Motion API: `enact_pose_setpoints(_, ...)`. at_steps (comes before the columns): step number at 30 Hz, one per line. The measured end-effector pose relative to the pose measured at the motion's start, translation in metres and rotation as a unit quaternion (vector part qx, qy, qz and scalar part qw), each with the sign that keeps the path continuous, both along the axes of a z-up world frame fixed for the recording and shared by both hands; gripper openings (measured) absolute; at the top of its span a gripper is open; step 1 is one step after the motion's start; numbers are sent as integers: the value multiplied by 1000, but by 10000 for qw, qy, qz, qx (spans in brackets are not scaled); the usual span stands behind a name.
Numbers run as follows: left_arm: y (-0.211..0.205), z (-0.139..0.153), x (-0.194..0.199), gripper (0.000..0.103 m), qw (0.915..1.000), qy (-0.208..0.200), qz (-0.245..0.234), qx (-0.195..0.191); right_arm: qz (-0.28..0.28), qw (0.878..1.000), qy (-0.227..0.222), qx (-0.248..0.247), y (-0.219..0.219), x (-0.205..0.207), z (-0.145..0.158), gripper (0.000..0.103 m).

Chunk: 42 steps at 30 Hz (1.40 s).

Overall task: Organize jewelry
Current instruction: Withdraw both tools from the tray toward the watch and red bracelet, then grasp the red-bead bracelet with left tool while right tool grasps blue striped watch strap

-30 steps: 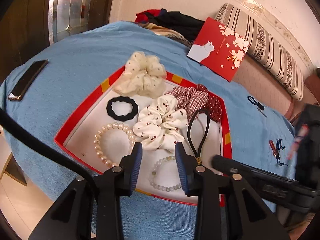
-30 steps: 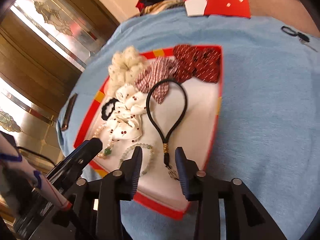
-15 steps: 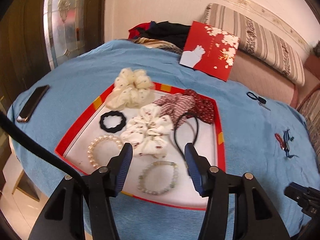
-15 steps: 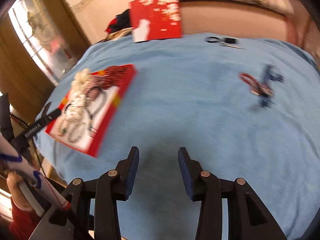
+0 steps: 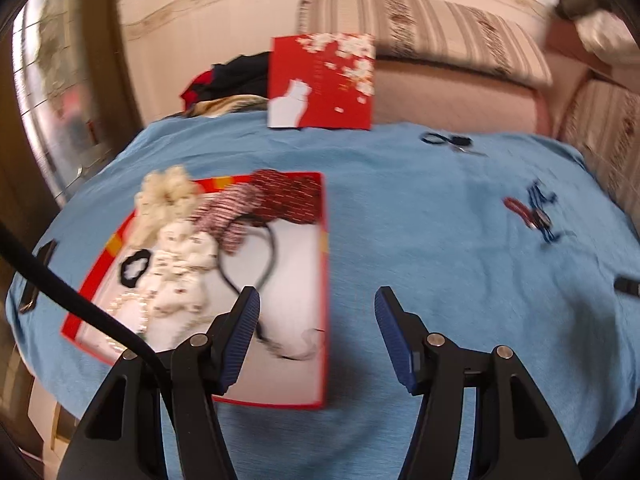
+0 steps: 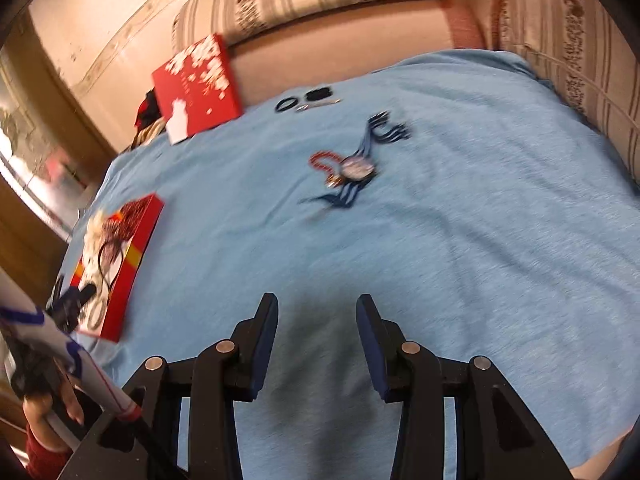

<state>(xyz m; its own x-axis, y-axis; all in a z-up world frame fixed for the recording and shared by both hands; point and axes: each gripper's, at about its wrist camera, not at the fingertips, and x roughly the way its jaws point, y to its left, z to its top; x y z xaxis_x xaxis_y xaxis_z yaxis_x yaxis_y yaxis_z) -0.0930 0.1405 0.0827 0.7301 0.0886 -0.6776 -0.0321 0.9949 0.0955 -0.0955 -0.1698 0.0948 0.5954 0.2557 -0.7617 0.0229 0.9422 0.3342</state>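
Both grippers are empty as we read this moment. Our right gripper (image 6: 317, 330) stands partly open over bare blue cloth (image 6: 460, 240), nothing between its pads. Our left gripper (image 5: 316, 328) has just been opening and now stands fairly wide, also with nothing between the jaws; its left finger hangs over the near right corner of the red tray (image 5: 325, 280), its right finger over the cloth beside it.

Outward from the left gripper, the tray already holds the sorted pieces: a black cord loop (image 5: 248, 256), a white dotted scrunchie (image 5: 180, 268), a cream scrunchie (image 5: 168, 192), a checked one (image 5: 236, 212), a dark red one (image 5: 292, 196), a small black hair tie (image 5: 134, 266) and a pearl bracelet (image 5: 132, 312), though blur hides the details.

Outward from the right gripper, a red bead bracelet (image 6: 322, 160) lies loose on the cloth, touching a tangle of blue cords with a round pendant (image 6: 358, 168). Farther off, near a red card (image 6: 196, 88) propped against the sofa, sit black hair ties (image 6: 304, 100) and what looks like a pin.

We judge that we are between pieces: one item is placed, and the next pick is the red-and-blue cluster, well to the right of the tray. The next move calls for carrying the right gripper forward over that cluster, widening its jaws, and lowering them around one piece only, since the bracelet and cords touch and could lift together.
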Motion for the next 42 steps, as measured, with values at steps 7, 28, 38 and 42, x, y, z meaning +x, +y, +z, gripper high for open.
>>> enact_pose_setpoints(7, -25, -6, 9, 59, 9984, 413, -323, -215, -213, 9997, 21, 82, -27, 25, 2, 44)
enact_pose_setpoints(28, -101, -16, 137, 59, 9790, 1152, -953, -1388, -291, 9986, 402, 182, -37, 207, -60, 34)
enact_pose_setpoints(38, -183, -46, 213, 59, 9573, 1739, -1636, -1630, -803, 9952, 551, -28, -73, 199, -48, 3)
enact_pose_setpoints(42, -211, -63, 235, 59, 9479, 2053, -1824, -1615, -907, 9937, 642, 129, -92, 194, -49, 4)
